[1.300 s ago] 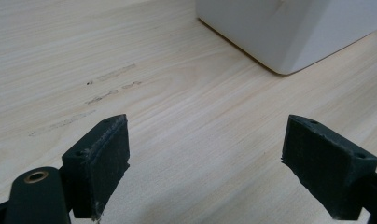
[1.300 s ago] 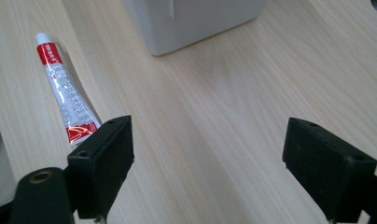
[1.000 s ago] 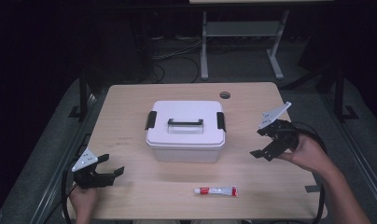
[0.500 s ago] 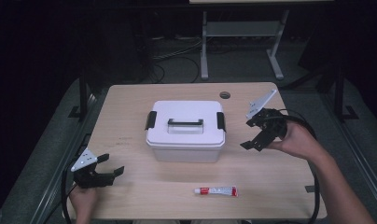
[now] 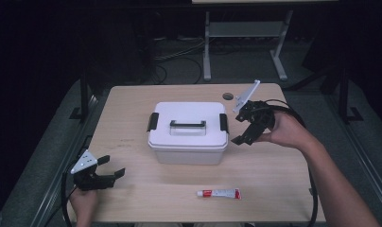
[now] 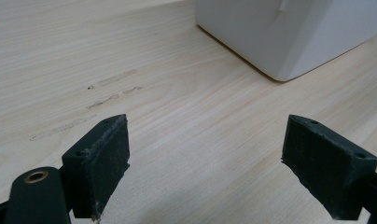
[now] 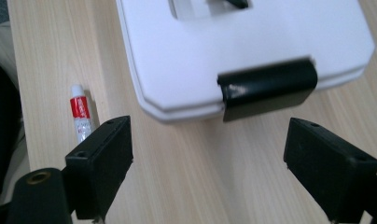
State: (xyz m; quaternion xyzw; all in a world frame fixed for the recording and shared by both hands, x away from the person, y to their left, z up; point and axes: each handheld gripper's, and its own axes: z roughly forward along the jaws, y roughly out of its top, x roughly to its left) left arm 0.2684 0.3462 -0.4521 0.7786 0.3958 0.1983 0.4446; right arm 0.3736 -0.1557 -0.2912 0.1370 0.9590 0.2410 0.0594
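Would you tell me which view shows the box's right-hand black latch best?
The right gripper view: the latch sits close and large, between the open right gripper. The high view shows it small on the white box. The left gripper view catches just a box corner.

Dim surroundings, evenly lit table point(image 5: 274, 170), slight blur

Red-and-white tube point(image 5: 219, 193) on wooden table point(image 5: 274, 179)

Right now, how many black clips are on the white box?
2. One black clip sits on the white box's left end, the other clip on its right end, near the right tongs.
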